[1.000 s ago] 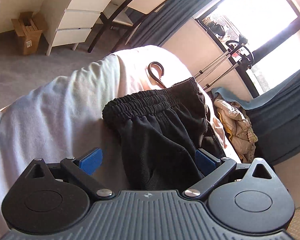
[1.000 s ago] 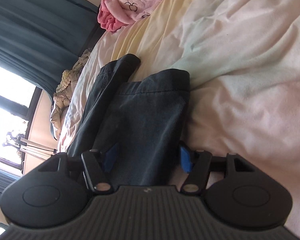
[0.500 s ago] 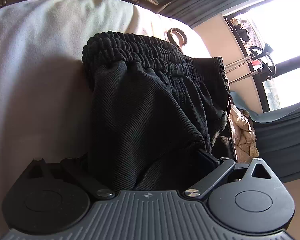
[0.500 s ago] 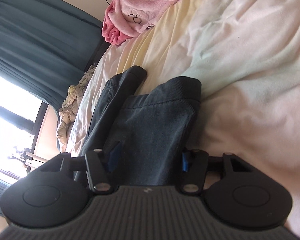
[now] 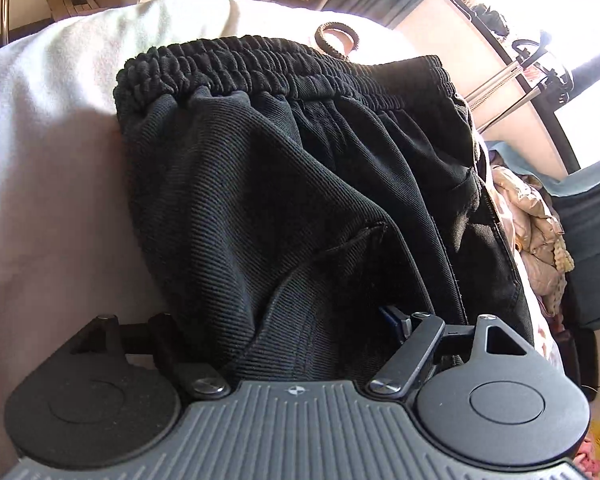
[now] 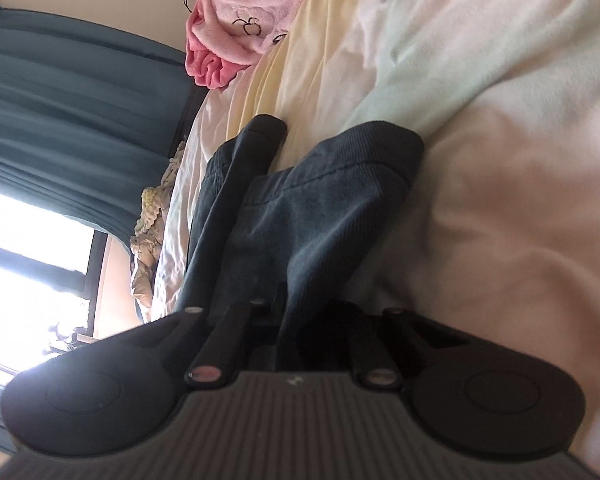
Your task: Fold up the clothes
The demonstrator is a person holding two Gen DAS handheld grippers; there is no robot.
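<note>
One pair of black shorts (image 5: pixel 300 184) lies on one pale bedsheet (image 5: pixel 52 152), filling the centre of the left wrist frame, elastic waistband toward the top. Two grippers work it: the left gripper (image 5: pixel 284 320) has pushed in since a second ago, fabric now bunched between its narrowed fingers and hiding most of the blue pads. At lower centre of the right wrist frame, the right gripper (image 6: pixel 300 312) has drawn its fingers together on a hemmed leg, tilted sideways. One pink blanket (image 6: pixel 240 24) sits upper centre.
</note>
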